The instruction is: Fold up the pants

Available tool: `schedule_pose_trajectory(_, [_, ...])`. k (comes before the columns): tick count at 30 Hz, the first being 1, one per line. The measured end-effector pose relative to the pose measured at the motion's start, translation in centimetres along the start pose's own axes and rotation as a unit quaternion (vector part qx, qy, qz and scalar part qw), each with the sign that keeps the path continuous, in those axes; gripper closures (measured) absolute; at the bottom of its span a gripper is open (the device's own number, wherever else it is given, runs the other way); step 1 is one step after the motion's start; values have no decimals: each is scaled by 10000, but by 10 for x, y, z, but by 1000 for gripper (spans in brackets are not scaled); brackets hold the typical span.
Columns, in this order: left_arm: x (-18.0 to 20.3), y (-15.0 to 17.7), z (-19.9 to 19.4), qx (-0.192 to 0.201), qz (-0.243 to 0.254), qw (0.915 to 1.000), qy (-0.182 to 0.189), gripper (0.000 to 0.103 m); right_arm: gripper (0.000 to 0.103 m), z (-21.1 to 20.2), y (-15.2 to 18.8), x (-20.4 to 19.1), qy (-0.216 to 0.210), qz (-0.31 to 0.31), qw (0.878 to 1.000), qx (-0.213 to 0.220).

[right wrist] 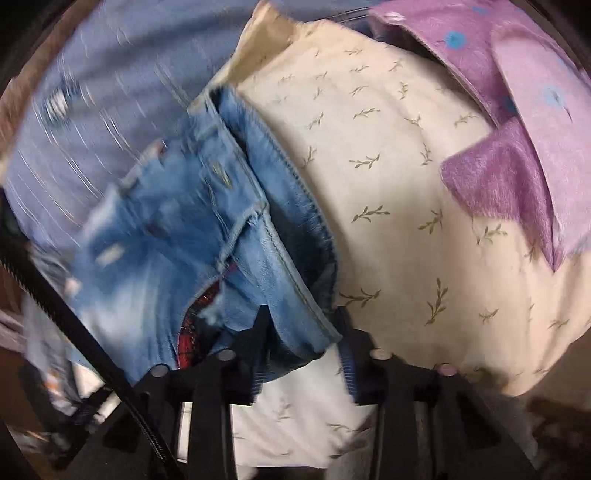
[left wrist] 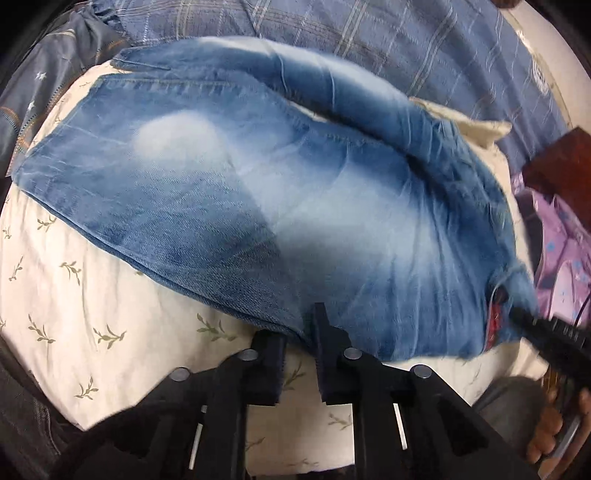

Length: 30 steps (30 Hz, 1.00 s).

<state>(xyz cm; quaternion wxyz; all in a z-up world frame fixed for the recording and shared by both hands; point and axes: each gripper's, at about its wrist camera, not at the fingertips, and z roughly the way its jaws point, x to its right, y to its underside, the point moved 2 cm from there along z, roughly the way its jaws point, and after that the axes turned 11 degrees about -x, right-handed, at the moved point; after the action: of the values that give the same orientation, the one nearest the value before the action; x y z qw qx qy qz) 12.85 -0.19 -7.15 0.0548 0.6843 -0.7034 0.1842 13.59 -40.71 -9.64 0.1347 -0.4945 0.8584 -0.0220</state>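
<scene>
Faded blue jeans [left wrist: 258, 192] lie folded on a cream leaf-print sheet [left wrist: 74, 295]. In the left wrist view my left gripper [left wrist: 295, 354] is open, its fingers at the jeans' near edge, holding nothing. The right gripper's finger [left wrist: 546, 332] shows at the far right, at the waistband with its red lining. In the right wrist view my right gripper [right wrist: 299, 332] has its jaws apart around the jeans' waistband [right wrist: 288, 280], which hangs between the fingers. The view is blurred by motion.
A blue plaid cover [left wrist: 369, 33] lies behind the jeans. A purple flower-print garment [right wrist: 517, 129] lies on the sheet [right wrist: 388, 184] to the right. A dark star-print cloth [left wrist: 37, 92] is at the left. A black cable [right wrist: 74, 321] crosses the right view.
</scene>
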Motion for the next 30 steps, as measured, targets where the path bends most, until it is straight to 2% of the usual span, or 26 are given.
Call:
schedule_pose_trajectory(1, [0, -1, -4, 30, 74, 10000, -8, 82, 47, -6, 0, -4, 135, -46, 9998, 163])
schedule_pose_trajectory(2, [2, 0, -12, 141, 205, 9997, -41, 74, 40, -15, 2, -7, 231, -14, 9989, 400])
schedule_pose_trajectory(3, [0, 0, -21, 243, 275, 9993, -79, 69, 30, -29, 6, -10, 203, 3, 9974, 697])
schedule_pose_trajectory(4, [-3, 2, -32, 326, 295, 9990, -64, 60, 23, -40, 11, -15, 112, -35, 9957, 919])
schedule_pose_trajectory(5, [-10, 3, -45, 445, 272, 9986, 48, 53, 21, -54, 18, -24, -31, -168, 9932, 1154])
schedule_pose_trajectory(7, [-26, -3, -61, 620, 152, 9978, 174, 49, 18, -70, 28, -53, -275, -673, 9871, 1428])
schedule_pose_trajectory(8, [-40, -11, -69, 688, -12, 9976, 112, 49, 18, -74, 33, -72, -408, -1009, 9832, 1464])
schedule_pose_trajectory(11, [-85, -34, -84, 885, -630, 9941, -40, 49, 18, -57, 44, -136, -1015, -1954, 9687, 1144])
schedule_pose_trajectory(14, [-132, -59, -85, 816, -1204, 9890, -275, 49, 19, -22, 57, -203, -1608, -2827, 9436, 622])
schedule_pose_trajectory(15, [-143, -68, -81, 748, -1368, 9873, -313, 49, 18, -4, 62, -228, -1610, -3127, 9351, 421])
schedule_pose_trajectory(17, [-166, -83, -73, 575, -1662, 9841, -241, 49, 19, 22, 73, -267, -1497, -3559, 9224, 147])
schedule_pose_trajectory(19, [-180, -92, -60, 600, -1842, 9810, -83, 49, 22, 45, 86, -299, -1402, -3885, 9107, -20])
schedule_pose_trajectory(21, [-194, -98, -38, 278, -2128, 9764, 230, 54, 25, 62, 99, -326, -1362, -4152, 8994, -102])
schedule_pose_trajectory(22, [-199, -101, -32, 268, -2162, 9750, 433, 54, 25, 70, 104, -335, -1319, -4286, 8937, -92])
schedule_pose_trajectory(23, [-201, -109, -25, 313, -2170, 9748, 409, 54, 25, 79, 109, -345, -1231, -4402, 8894, -99])
schedule_pose_trajectory(25, [-205, -118, -11, 217, -2241, 9740, 243, 54, 32, 96, 113, -357, -1104, -4545, 8837, -203])
schedule_pose_trajectory(27, [-207, -123, -8, 341, -2312, 9723, 103, 65, 40, 117, 120, -364, -860, -4736, 8762, -234])
schedule_pose_trajectory(28, [-206, -123, -6, 379, -2341, 9715, 43, 80, 48, 119, 123, -361, -665, -4803, 8745, -117])
schedule_pose_trajectory(29, [-205, -123, -5, 424, -2370, 9705, 85, 92, 54, 118, 130, -361, -414, -4883, 8715, 191])
schedule_pose_trajectory(30, [-201, -117, -16, 445, -2364, 9703, 239, 96, 69, 118, 135, -361, -252, -4930, 8691, 301])
